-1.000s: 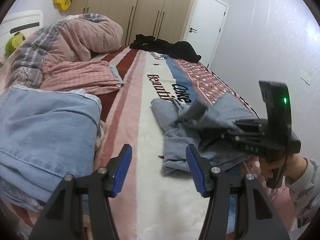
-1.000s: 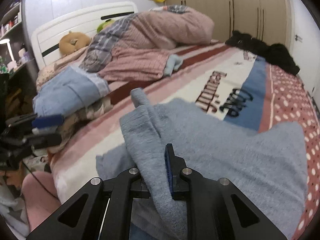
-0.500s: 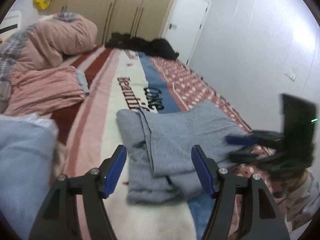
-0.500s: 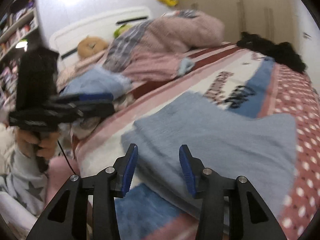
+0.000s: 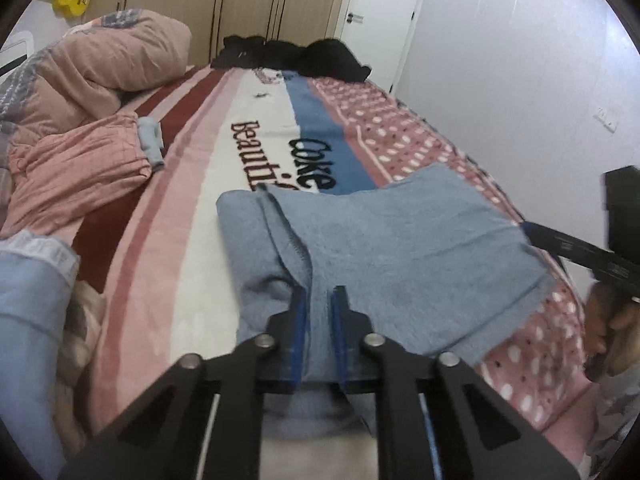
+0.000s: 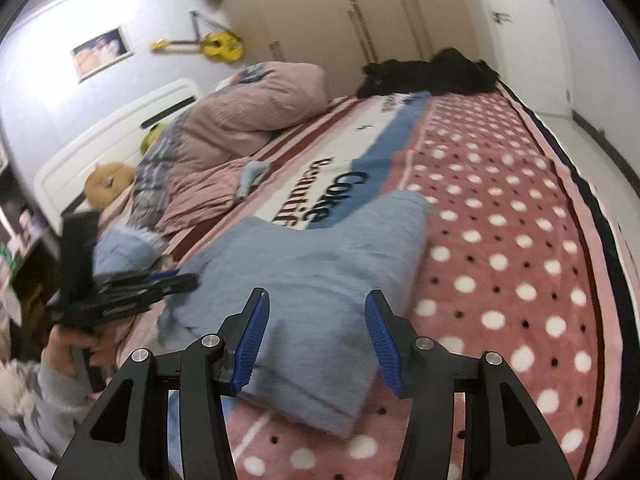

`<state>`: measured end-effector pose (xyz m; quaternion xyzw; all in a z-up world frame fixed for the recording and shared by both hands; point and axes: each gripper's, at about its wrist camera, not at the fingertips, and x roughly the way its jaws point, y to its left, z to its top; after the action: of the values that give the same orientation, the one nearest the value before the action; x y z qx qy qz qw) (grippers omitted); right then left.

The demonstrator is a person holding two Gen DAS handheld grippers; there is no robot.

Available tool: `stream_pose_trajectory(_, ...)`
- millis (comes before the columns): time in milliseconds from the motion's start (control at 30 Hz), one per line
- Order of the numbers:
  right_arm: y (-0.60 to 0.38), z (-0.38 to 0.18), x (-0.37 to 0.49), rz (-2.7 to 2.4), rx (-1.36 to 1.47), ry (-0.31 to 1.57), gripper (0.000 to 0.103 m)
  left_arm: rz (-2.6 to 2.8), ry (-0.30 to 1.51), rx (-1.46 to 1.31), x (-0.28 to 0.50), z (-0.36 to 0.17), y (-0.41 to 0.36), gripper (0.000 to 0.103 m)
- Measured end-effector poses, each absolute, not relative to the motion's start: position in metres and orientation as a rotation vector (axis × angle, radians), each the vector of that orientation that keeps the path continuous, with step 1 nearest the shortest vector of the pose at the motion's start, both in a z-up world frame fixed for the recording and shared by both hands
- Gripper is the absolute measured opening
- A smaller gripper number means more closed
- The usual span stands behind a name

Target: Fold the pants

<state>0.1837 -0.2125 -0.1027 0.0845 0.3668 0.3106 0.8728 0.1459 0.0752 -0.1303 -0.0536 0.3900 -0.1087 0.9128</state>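
Observation:
Grey-blue pants (image 5: 400, 248) lie partly folded on the bed blanket, near its front edge. My left gripper (image 5: 320, 312) is shut on a fold of the pants at their near left side. The pants also show in the right wrist view (image 6: 320, 272). My right gripper (image 6: 316, 340) is open and empty, just above the pants' near edge. The left gripper shows in the right wrist view (image 6: 160, 284) at the pants' left side. The right gripper's body (image 5: 580, 248) shows at the right edge of the left wrist view.
The striped and dotted blanket (image 6: 500, 240) covers the bed. A pink duvet (image 5: 100, 92) is heaped at the head. Folded light-blue jeans (image 5: 24, 320) lie at the near left. Black clothes (image 5: 292, 56) lie at the far end. A wall (image 5: 520, 80) runs along the right.
My right gripper let go of the pants, opened and drew back. My left gripper moved in onto the pants and shut on a fold. The pants went from bunched to laid flat.

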Motion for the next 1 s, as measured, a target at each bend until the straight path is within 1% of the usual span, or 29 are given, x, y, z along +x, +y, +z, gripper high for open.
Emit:
stream_pose_trajectory(133,-0.226,-0.113,0.195,0.609,0.244,0.792,0.047,-0.215,0.807,-0.042,0.128,-0.132,0.068,0.004)
stream_pose_trajectory(333,-0.236,-0.125,0.206,0.579,0.349,0.826,0.048,-0.212,0.847,-0.095,0.122,-0.152,0.083,0.004)
stream_pose_trajectory(367,-0.235,-0.127,0.206,0.578,0.349,0.837,0.049,-0.211,0.848,-0.086,0.121,-0.151,0.082,0.006)
stream_pose_trajectory(433,-0.232,-0.130,0.207,0.562,0.330,0.859,0.058,-0.204,0.847,-0.073,0.122,-0.150,0.082,0.009)
stream_pose_trajectory(467,-0.231,-0.131,0.207,0.557,0.322,0.868,0.058,-0.200,0.849,-0.080,0.122,-0.149,0.083,0.013)
stream_pose_trajectory(500,-0.231,-0.132,0.207,0.558,0.320,0.873,0.058,-0.195,0.850,-0.091,0.124,-0.147,0.086,0.020)
stream_pose_trajectory(600,-0.233,-0.130,0.206,0.570,0.321,0.880,0.058,-0.181,0.831,-0.118,0.127,-0.137,0.097,0.033)
stream_pose_trajectory(633,-0.232,-0.128,0.206,0.577,0.313,0.881,0.058,-0.182,0.820,-0.126,0.129,-0.132,0.101,0.036)
stream_pose_trajectory(667,-0.232,-0.127,0.207,0.582,0.301,0.883,0.058,-0.196,0.809,-0.145,0.132,-0.127,0.106,0.046)
stream_pose_trajectory(700,-0.231,-0.125,0.207,0.583,0.288,0.883,0.059,-0.220,0.802,-0.171,0.135,-0.122,0.111,0.062)
stream_pose_trajectory(767,-0.229,-0.122,0.208,0.592,0.266,0.888,0.062,-0.266,0.801,-0.233,0.146,-0.115,0.120,0.074)
stream_pose_trajectory(867,-0.226,-0.121,0.215,0.615,0.256,0.908,0.063,-0.288,0.845,-0.256,0.169,-0.116,0.122,0.075)
stream_pose_trajectory(1000,-0.226,-0.129,0.231,0.651,0.293,0.958,0.063,-0.326,0.959,-0.340,0.201,-0.139,0.126,0.075)
